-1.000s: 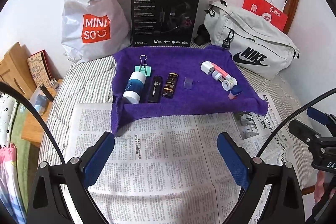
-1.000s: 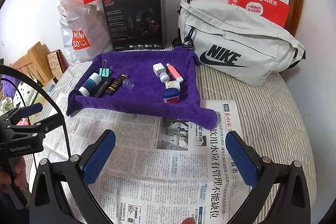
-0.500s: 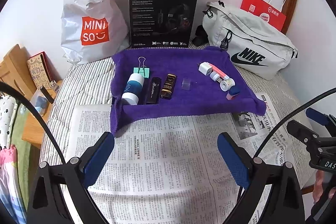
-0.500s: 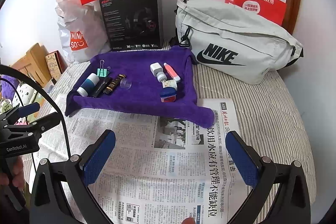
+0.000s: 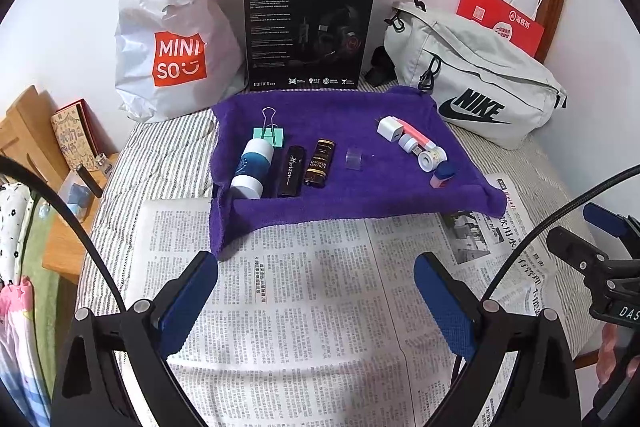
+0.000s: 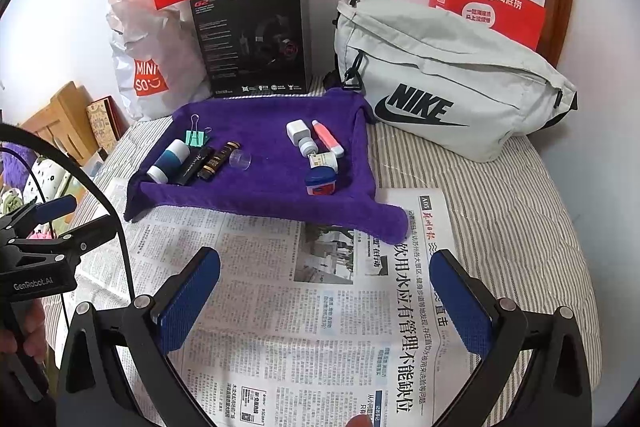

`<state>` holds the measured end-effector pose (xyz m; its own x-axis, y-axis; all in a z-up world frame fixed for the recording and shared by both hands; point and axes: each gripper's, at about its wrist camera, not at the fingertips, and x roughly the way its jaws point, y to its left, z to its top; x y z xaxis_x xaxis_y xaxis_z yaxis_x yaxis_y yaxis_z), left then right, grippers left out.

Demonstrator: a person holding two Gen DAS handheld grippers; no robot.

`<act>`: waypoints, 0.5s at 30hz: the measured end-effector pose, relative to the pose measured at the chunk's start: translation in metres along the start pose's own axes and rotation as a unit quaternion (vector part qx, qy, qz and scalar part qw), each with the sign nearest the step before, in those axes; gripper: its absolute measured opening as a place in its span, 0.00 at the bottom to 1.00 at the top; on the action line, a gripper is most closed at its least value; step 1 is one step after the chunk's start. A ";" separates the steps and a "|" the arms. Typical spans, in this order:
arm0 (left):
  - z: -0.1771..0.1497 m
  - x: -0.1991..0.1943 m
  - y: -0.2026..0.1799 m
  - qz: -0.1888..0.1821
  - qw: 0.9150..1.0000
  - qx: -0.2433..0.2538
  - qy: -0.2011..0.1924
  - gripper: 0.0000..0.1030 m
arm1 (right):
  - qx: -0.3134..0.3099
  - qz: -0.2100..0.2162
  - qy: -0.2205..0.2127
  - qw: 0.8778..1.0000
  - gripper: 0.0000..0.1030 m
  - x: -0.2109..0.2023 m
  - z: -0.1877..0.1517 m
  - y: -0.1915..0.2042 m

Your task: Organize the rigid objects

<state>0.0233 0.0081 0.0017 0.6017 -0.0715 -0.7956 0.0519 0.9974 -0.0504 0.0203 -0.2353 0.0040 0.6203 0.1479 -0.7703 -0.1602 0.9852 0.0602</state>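
Left gripper is held with jaws spread wide, nothing between the blue pads. It hovers over the newspaper, well short of the items. Right gripper is likewise spread wide and empty, over the same newspaper sheet, aimed at the cloth's right half. The right tool is also seen at the edge of the left wrist view, so the two are held side by side, apparently a ready stance before any pick.

Beyond the paper, the purple cloth is laid out as the work area, its near edge draped onto the newspaper. Two loose groups are seen on it. Left group: blue-and-white bottle, black tube and brown tube lie roughly parallel, close beside each other, with a teal binder clip just behind the bottle. A small clear cap sits alone mid-cloth. Right group: white charger, pink tube, a small white cylinder, a white jar and a small blue-lidded tub, bunched close; whether they touch cannot be told.

Sorting by side appears well advanced; the clear cap is judged the likeliest leftover.

Behind the cloth, a black headset box, a white shopping bag and a grey waist bag are propped along the wall.
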 end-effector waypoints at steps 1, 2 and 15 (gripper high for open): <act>0.000 0.000 0.000 0.001 1.000 0.001 0.000 0.96 | 0.000 0.000 0.000 1.000 1.00 0.000 0.000 0.000; 0.000 0.000 0.000 -0.001 1.000 0.002 0.000 0.96 | 0.000 0.000 0.001 1.000 1.00 0.000 0.000 0.000; -0.001 0.000 0.000 -0.001 1.000 0.003 0.000 0.96 | 0.003 -0.003 0.002 1.000 1.00 0.000 -0.001 -0.002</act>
<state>0.0224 0.0076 0.0015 0.6016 -0.0725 -0.7955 0.0565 0.9972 -0.0482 0.0197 -0.2374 0.0029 0.6181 0.1417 -0.7732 -0.1523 0.9866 0.0590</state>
